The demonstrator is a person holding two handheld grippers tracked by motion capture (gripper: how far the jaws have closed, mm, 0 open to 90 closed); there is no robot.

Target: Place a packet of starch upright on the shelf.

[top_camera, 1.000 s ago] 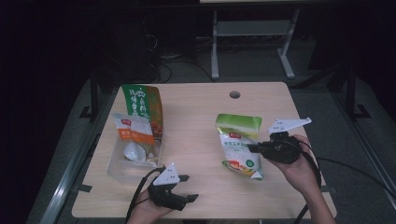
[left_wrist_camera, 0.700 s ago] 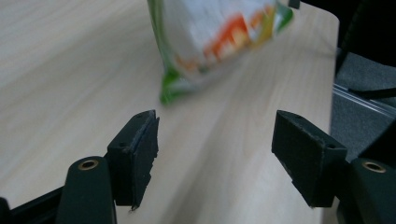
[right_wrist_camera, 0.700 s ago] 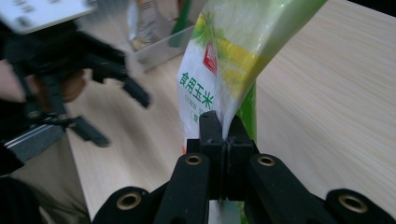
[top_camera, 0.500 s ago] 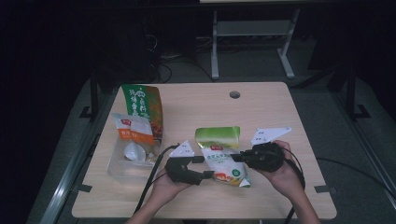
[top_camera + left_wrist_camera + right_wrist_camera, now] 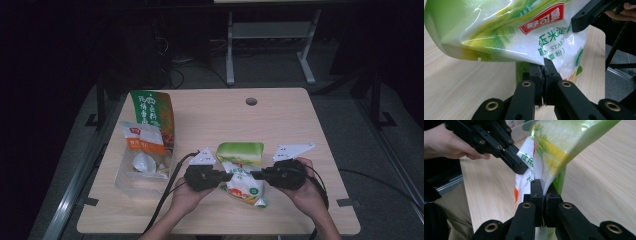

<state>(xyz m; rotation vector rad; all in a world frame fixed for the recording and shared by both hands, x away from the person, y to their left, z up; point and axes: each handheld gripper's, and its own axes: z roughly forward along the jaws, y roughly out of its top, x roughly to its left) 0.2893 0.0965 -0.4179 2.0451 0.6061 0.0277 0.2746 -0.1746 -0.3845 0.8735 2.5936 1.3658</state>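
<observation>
2 grippers pinch 1 starch pouch [image 5: 242,172] over the worktop [image 5: 280,125].
Left gripper [image 5: 220,177] and right gripper [image 5: 260,175] point level at each other, fingers of both clenched on opposite pouch edges, the left having just closed.

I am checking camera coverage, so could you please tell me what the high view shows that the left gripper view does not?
High view alone: the clear bag and green-and-red pouch at the table's left, and the cable hole. Left gripper view alone: the left gripper pinching the starch bag's edge, and its red label. Both: the bag, the right gripper and the wooden table.
</observation>
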